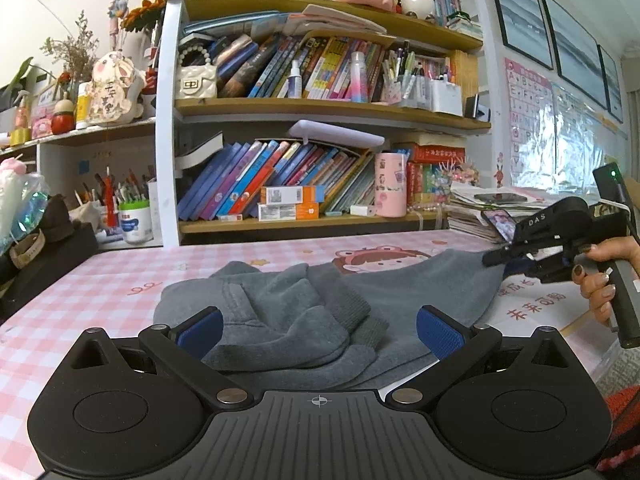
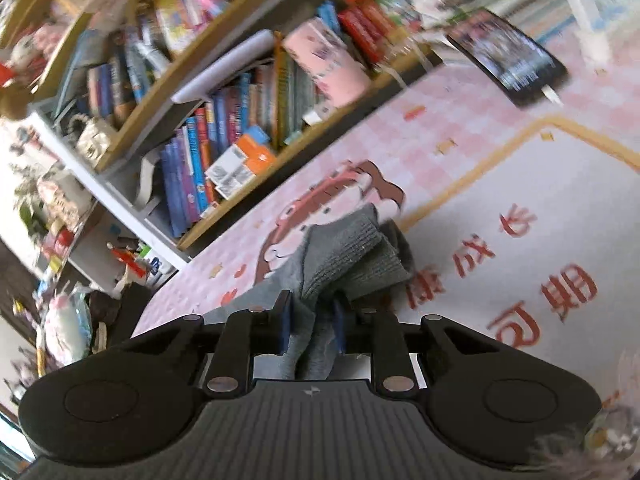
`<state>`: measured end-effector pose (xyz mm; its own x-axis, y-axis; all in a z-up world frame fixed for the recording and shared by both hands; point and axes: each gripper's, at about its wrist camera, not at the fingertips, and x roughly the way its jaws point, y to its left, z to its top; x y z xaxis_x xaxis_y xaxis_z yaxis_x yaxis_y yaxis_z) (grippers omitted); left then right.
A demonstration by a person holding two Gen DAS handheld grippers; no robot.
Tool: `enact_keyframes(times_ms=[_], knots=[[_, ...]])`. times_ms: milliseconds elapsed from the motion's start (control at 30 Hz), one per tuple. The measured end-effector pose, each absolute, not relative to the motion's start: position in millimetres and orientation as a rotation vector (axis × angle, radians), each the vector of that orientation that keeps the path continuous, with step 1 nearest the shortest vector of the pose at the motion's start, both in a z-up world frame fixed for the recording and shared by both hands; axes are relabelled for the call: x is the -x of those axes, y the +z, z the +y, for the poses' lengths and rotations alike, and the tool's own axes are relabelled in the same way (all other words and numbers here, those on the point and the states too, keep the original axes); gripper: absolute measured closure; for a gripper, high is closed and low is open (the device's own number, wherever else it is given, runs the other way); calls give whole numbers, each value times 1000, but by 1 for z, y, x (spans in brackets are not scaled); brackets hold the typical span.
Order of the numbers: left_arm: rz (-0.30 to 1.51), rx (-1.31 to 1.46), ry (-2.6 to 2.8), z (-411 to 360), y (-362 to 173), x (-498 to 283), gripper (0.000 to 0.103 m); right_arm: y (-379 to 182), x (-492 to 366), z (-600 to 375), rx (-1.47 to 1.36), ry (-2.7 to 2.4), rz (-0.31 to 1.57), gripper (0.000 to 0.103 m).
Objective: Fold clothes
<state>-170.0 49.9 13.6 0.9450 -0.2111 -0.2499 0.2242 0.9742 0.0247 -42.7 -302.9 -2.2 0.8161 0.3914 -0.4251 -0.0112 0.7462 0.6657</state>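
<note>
A: Where's the garment?

B: Grey sweatshirt (image 1: pixel 304 316) lies spread on the worktop (image 1: pixel 100 280), over the pink checked cover, in front of the bookshelf (image 1: pixel 320 108). Folds are bunched in its middle, with a ribbed cuff lying on top.

A: Left claw (image 1: pixel 320 330)?

B: Released. Blue pads (image 1: pixel 202 330) stand wide apart, low over the near edge of the sweatshirt. The bunched folds sit between and just beyond the fingers; neither pad presses on cloth.

A: Right claw (image 2: pixel 312 322)?

B: Clenched on the sweatshirt (image 2: pixel 352 256). In the right wrist view the pads are drawn close, with a gathered strip of grey fabric squeezed between them. A ribbed hem or cuff fans out just past the fingertips, lifted off the cover. That view is tilted and the background blurred.

A: Seen from the left side too?

B: Yes. The right claw (image 1: pixel 498 258) is at the garment's far right corner, held by a hand (image 1: pixel 604 276) on a grey grip. The tip meets the grey edge there; the pinch itself is too small to make out from this angle.

A: Anything nearby?

B: A phone (image 2: pixel 508 56) rests against a stack of papers at the back of the worktop, well apart from the cloth. Printed red characters on the cover lie just right of the held corner.
</note>
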Motion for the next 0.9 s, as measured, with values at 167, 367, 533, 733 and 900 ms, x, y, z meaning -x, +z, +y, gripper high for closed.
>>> enact_keyframes(times_ms=[167,367,533,733,900], knots=[[251,-50,-219,50,13,170,0,-11,40,-311,-728,178,679,73],[258,-48,-218,51,12,168,0,-11,32,-303,-687,185,708,59],[278,-32,-210,51,8,167,0,-7,25,-286,-577,155,701,68],[289,0,-206,55,6,166,0,-4,26,-288,-598,190,680,85],[290,38,-224,63,8,166,0,27,38,-277,-560,255,593,86]])
